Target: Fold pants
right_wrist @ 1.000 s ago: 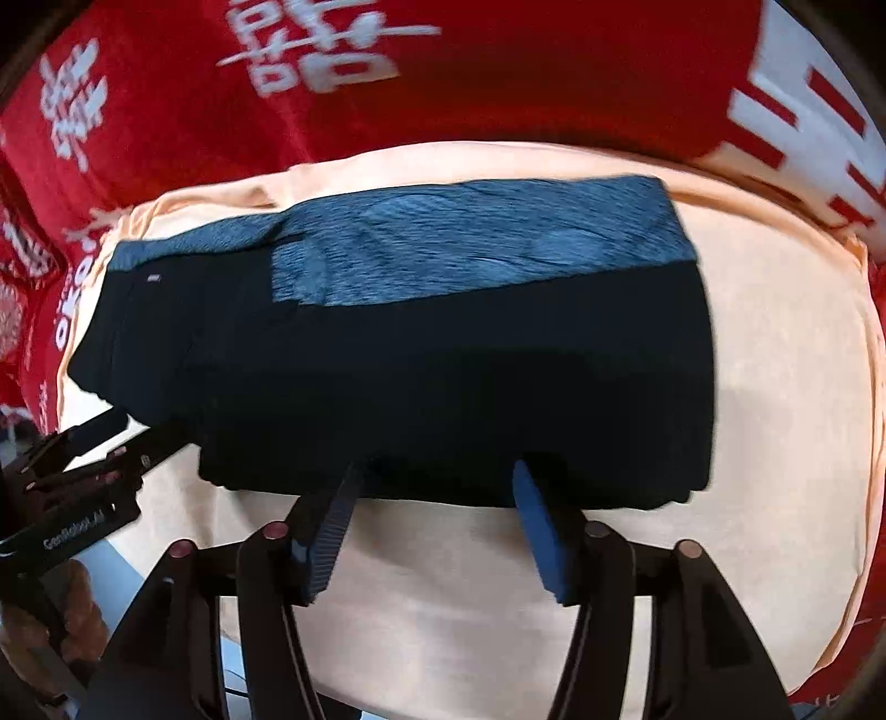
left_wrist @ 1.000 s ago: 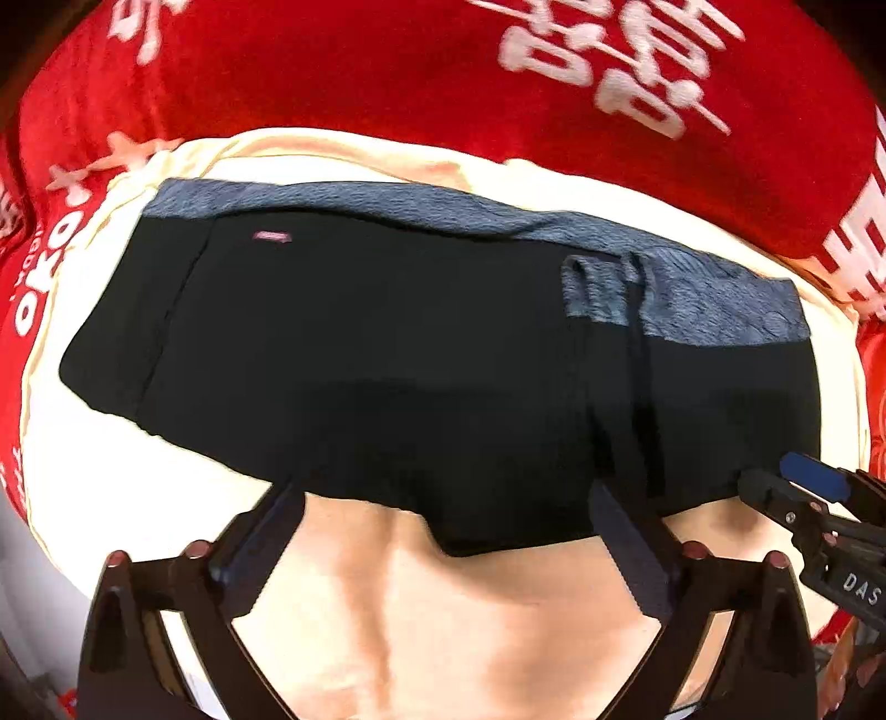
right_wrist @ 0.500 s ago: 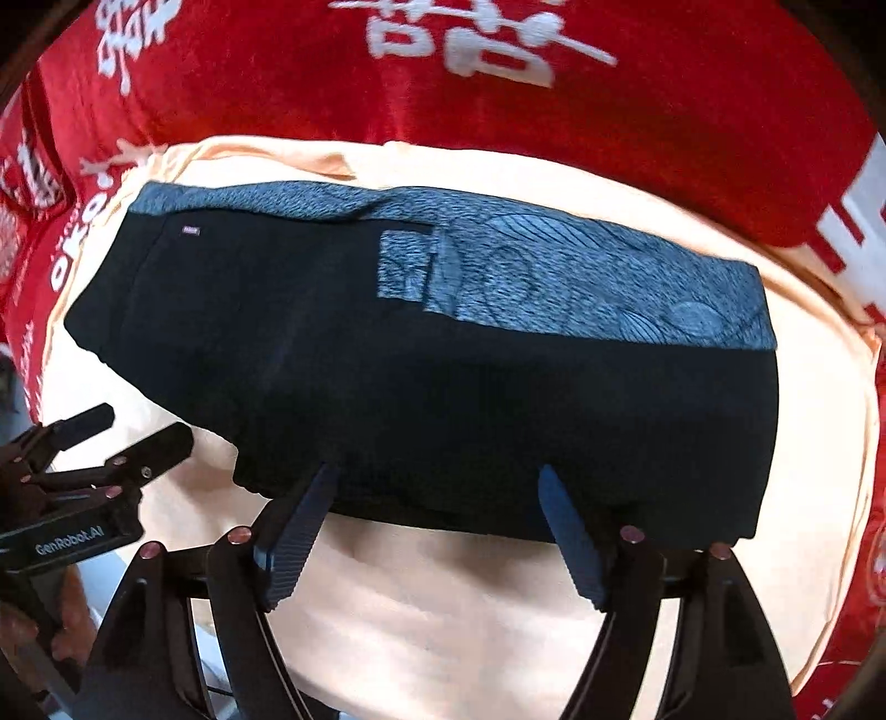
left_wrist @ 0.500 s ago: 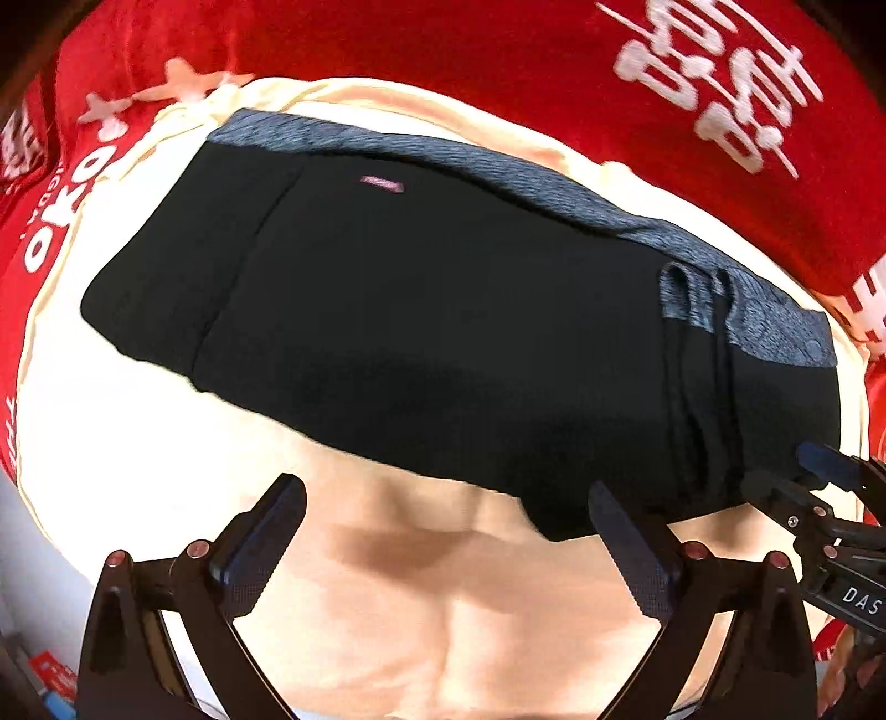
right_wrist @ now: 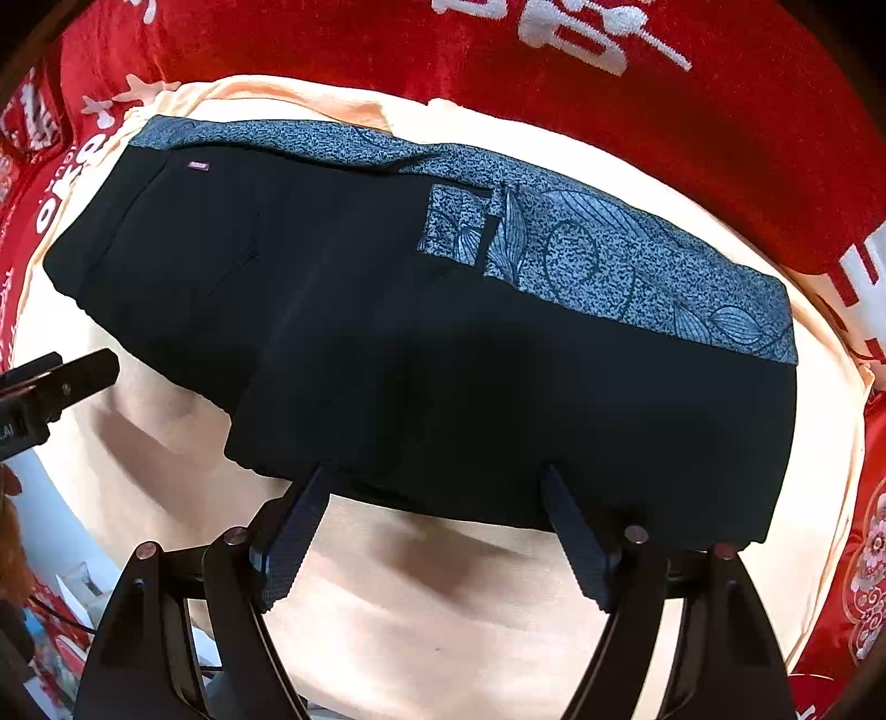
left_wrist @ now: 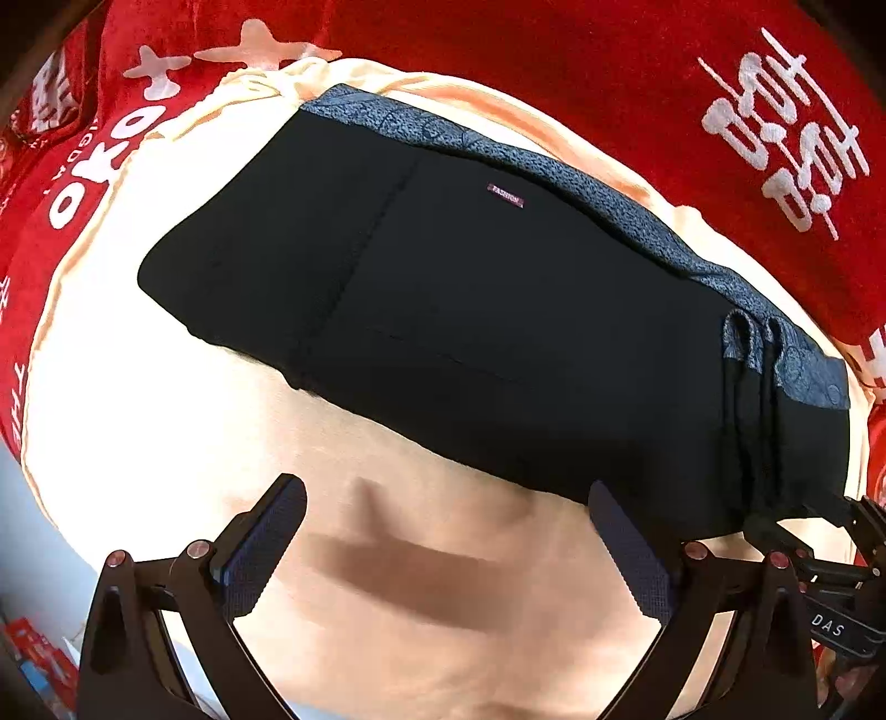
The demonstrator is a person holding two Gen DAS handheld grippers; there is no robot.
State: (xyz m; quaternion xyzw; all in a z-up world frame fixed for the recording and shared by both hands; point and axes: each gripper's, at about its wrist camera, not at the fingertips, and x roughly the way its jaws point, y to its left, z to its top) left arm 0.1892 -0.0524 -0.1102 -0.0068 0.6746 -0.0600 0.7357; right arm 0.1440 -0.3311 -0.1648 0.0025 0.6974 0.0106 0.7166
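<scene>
Black pants (right_wrist: 443, 360) lie folded on cream cloth (right_wrist: 443, 609). Right gripper (right_wrist: 434, 487), jaws just widened, released; left gripper (left_wrist: 443, 498) released. Next: pinch 6 o'clock hem squarely, both layers.

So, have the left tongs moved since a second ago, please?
Yes: the left tongs have backed off the pants' near edge, leftward over the cream cloth.

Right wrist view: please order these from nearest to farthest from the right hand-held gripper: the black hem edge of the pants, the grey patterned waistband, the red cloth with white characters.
1. Black hem edge of the folded pants: just beyond the right hand-held gripper, whose open jaws have just been widening.
2. Grey patterned waistband: far side of the pants.
3. Red cloth with white characters: top of the view, beyond the waistband.
</scene>
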